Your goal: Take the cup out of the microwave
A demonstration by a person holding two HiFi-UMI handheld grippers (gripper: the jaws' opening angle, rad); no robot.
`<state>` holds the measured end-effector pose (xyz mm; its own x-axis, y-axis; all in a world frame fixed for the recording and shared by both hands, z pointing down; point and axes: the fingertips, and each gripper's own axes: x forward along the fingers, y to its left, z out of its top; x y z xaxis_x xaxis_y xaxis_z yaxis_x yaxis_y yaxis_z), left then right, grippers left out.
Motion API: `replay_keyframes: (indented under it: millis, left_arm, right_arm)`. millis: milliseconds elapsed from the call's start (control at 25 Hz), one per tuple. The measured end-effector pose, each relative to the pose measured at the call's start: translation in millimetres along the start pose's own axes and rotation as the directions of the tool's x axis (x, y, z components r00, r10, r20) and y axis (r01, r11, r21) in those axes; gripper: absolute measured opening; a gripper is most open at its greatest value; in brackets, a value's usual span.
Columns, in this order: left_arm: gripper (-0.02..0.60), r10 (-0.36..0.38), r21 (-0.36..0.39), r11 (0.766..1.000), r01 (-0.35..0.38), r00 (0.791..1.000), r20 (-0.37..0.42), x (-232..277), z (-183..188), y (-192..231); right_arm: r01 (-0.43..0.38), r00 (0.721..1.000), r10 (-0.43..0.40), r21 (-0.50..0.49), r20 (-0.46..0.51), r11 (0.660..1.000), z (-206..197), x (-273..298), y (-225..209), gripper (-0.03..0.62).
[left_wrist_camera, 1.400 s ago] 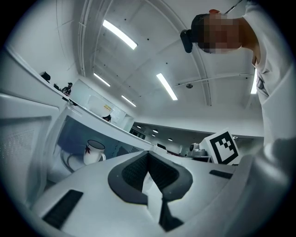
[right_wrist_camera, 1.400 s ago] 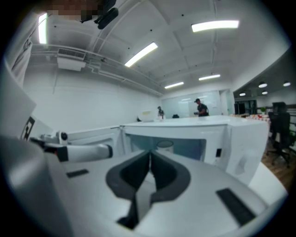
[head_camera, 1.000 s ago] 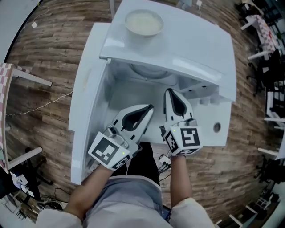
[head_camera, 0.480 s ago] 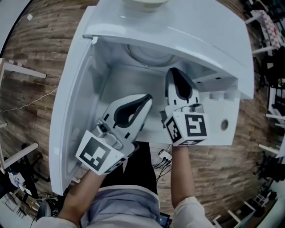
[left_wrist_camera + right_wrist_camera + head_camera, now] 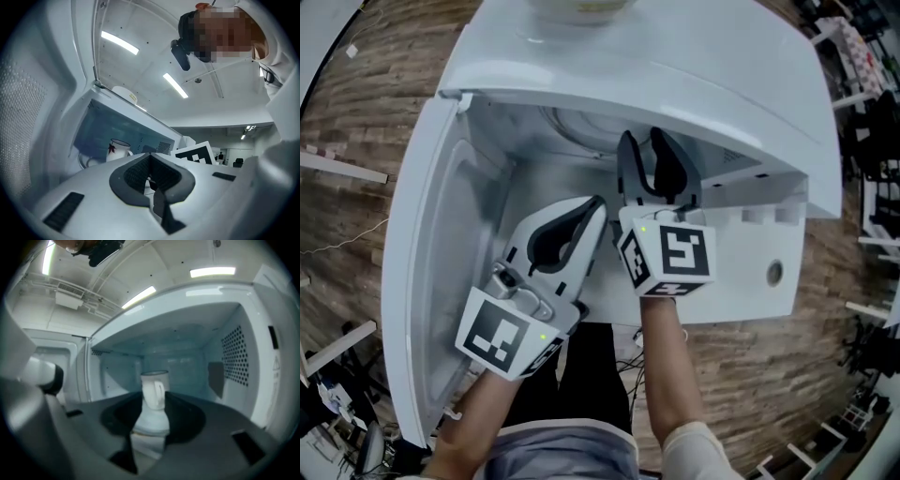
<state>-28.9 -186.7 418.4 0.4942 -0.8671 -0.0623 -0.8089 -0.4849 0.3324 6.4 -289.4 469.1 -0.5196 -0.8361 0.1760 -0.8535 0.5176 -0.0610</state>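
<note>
A white cup (image 5: pixel 153 391) stands upright inside the open microwave (image 5: pixel 675 56), its handle facing my right gripper. The left gripper view shows the same cup (image 5: pixel 118 149) with a red leaf print. My right gripper (image 5: pixel 644 142) points into the cavity mouth. Its jaws are opening and spread apart, with the cup straight ahead beyond the tips, untouched. My left gripper (image 5: pixel 593 208) is shut on nothing, lower and to the left, in front of the cavity. In the head view the microwave's top hides the cup.
The microwave door (image 5: pixel 422 262) hangs open at the left. A pale bowl (image 5: pixel 581 7) sits on top of the microwave. A glass turntable (image 5: pixel 581 127) lies on the cavity floor. The control panel (image 5: pixel 759 262) is at the right, wooden floor around.
The right gripper's jaws went from shut to spread apart and it moved forward to the cavity mouth. The left gripper shifted slightly forward and down. The microwave looms larger in the head view.
</note>
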Motion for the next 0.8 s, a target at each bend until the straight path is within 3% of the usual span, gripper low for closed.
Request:
replay_keyframes:
  millis: [800]
  left_arm:
    - [0.014,0.057,-0.048,0.997,-0.056,0.998,0.019,3.1,-2.9,12.9]
  right_arm:
    - [0.035,0.998,-0.035,-0.009,-0.044,0.999,-6.1,45.2,-11.0,0.164]
